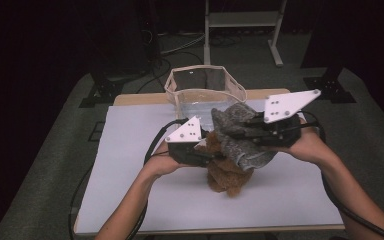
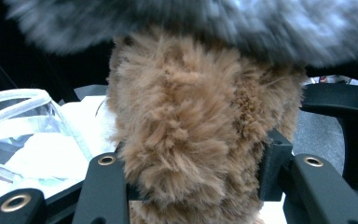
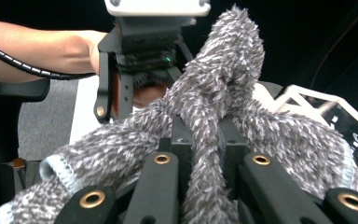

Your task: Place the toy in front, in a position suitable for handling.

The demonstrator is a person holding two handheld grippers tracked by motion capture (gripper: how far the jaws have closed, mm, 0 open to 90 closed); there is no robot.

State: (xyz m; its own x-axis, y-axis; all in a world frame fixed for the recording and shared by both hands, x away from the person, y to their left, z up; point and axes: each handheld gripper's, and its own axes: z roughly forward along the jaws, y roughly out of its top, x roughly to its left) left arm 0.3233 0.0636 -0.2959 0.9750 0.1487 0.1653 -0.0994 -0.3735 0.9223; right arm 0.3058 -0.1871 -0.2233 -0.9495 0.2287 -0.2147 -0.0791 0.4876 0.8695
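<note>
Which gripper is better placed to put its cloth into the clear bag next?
Right, probably: the right gripper holds the grey cloth nearest the clear bag; the left gripper with the brown cloth sits farther back.

High overview; two close gripper views

Room dim, surroundings nearly black; white table mat (image 1: 130, 165) lit brightest from overhead, no glare. Grey cloth (image 2: 214, 23) smeared out of focus in left gripper view; right gripper view sharp.
</note>
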